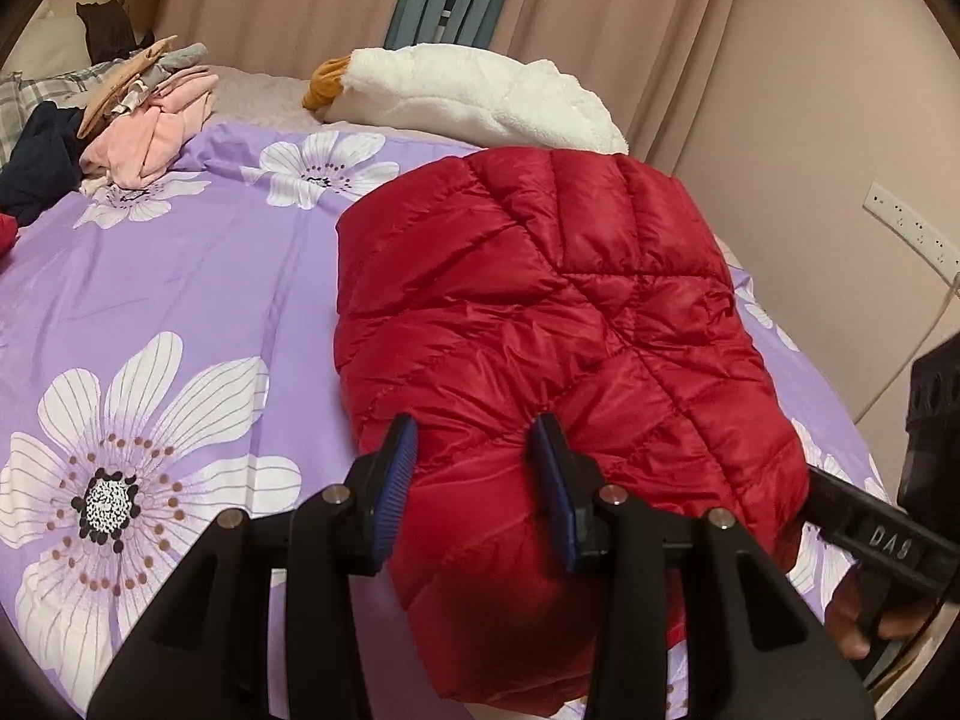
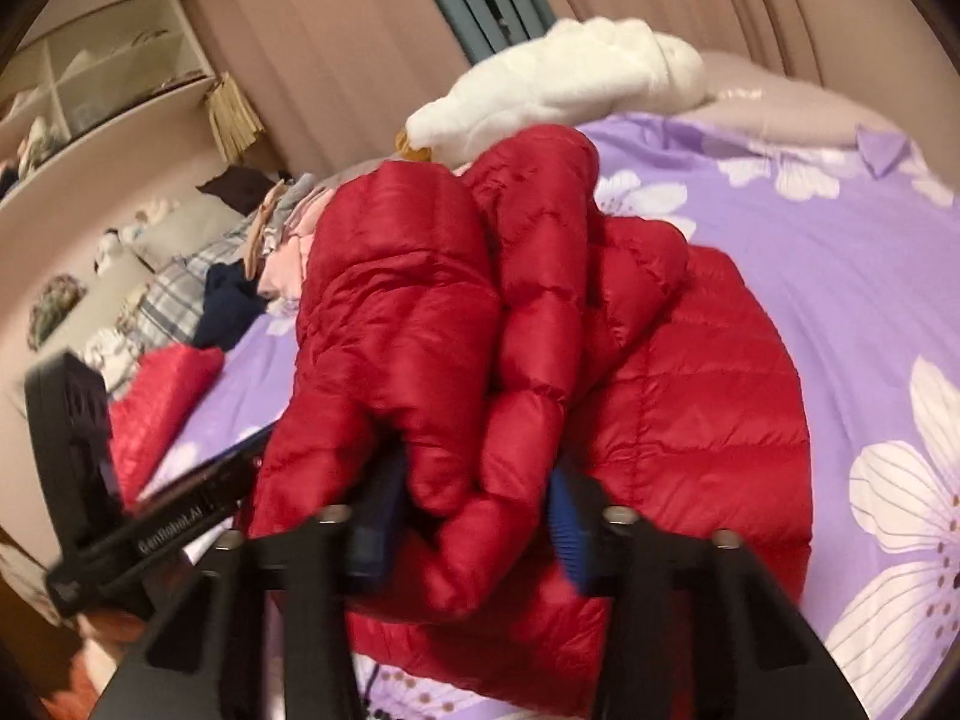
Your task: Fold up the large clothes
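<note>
A red quilted puffer jacket lies folded on the purple flowered bedspread. My left gripper grips its near edge, and the padded fabric bulges between the blue pads. The right gripper's black body enters from the right, at the jacket's near right corner. In the right wrist view my right gripper is shut on a thick bunch of the jacket, which stands up in front of the lens. The rest of the jacket stays flat on the bedspread. The left gripper shows at the left.
A white fleece garment lies beyond the jacket by the curtains. A pile of pink, grey and dark clothes sits at the far left. A power strip is on the right wall. Shelves and another red quilted piece lie left.
</note>
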Demonstrator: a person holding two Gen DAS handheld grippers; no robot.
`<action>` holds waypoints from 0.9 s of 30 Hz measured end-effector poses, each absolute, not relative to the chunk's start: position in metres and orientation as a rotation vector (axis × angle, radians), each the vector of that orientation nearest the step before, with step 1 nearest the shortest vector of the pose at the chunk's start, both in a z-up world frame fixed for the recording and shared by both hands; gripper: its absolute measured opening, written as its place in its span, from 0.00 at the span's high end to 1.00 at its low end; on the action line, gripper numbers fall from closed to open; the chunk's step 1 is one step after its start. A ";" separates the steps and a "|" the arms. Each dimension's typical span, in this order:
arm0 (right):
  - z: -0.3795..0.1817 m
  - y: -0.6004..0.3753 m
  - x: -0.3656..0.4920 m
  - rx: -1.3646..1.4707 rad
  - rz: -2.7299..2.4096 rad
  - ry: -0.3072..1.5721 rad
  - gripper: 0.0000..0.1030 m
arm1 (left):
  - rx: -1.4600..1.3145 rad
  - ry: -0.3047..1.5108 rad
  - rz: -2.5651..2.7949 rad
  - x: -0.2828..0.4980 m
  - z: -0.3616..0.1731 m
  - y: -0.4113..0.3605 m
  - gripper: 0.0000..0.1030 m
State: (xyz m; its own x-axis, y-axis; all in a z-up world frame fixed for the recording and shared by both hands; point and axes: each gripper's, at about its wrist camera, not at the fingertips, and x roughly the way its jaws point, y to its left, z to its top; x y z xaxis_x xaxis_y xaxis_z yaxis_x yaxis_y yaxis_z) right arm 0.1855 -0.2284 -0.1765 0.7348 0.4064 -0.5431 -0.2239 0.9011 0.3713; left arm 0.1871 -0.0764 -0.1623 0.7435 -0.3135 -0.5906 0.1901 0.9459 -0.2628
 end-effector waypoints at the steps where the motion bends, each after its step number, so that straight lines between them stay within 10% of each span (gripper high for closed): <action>1: -0.177 -0.228 0.185 0.285 0.336 0.656 0.72 | -0.182 0.677 -0.275 0.187 -0.163 -0.077 0.60; 27: -0.170 -0.322 0.151 0.405 0.089 0.584 0.92 | -0.264 0.653 -0.312 0.182 -0.158 -0.071 0.50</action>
State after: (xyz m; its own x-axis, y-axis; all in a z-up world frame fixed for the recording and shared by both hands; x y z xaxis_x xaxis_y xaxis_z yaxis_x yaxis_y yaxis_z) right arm 0.1513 -0.3216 -0.1698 0.8326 0.1947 -0.5185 0.0318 0.9178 0.3957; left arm 0.1824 -0.0709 -0.1582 0.7507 -0.3640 -0.5513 0.1999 0.9205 -0.3357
